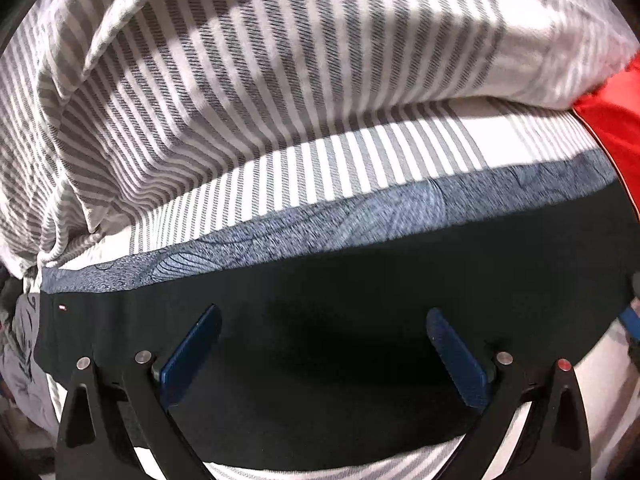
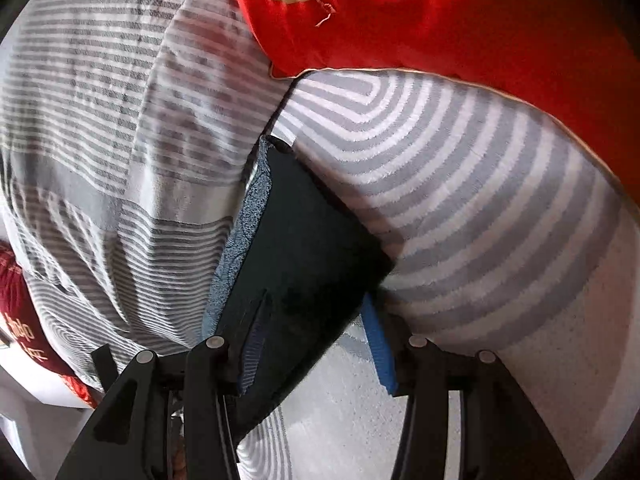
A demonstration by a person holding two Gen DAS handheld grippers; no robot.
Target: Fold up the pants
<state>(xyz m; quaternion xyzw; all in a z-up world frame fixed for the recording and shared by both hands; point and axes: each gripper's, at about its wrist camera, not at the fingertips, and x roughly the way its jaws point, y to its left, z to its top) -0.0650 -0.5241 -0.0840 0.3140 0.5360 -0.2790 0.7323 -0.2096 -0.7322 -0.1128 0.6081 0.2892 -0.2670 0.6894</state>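
My left claw [image 1: 324,344] points steeply down with its two blue pads [image 1: 192,356] spread wide, pinching nothing; the dark pants [image 1: 360,264] lie flat right beneath and between them. My right claw [image 2: 316,344] stands half spread around a folded corner of the same pants [image 2: 304,248], one pad over the cloth and the other just beside its edge, and neither looks pressed home. The pants sit as a dark, roughly rectangular stack on the striped bed cover [image 2: 460,184], with a blue-grey patterned cloth [image 1: 360,216] peeking out along one edge.

The risk I see: with the right claw this loose, the corner could slip out and the fold spring open. If either claw closes too deep, it may catch the bed cover along with the pants.

Count: one pair of pants, two claws, one striped pillow or bolster [image 1: 280,60] behind, one red cushion [image 2: 460,12].
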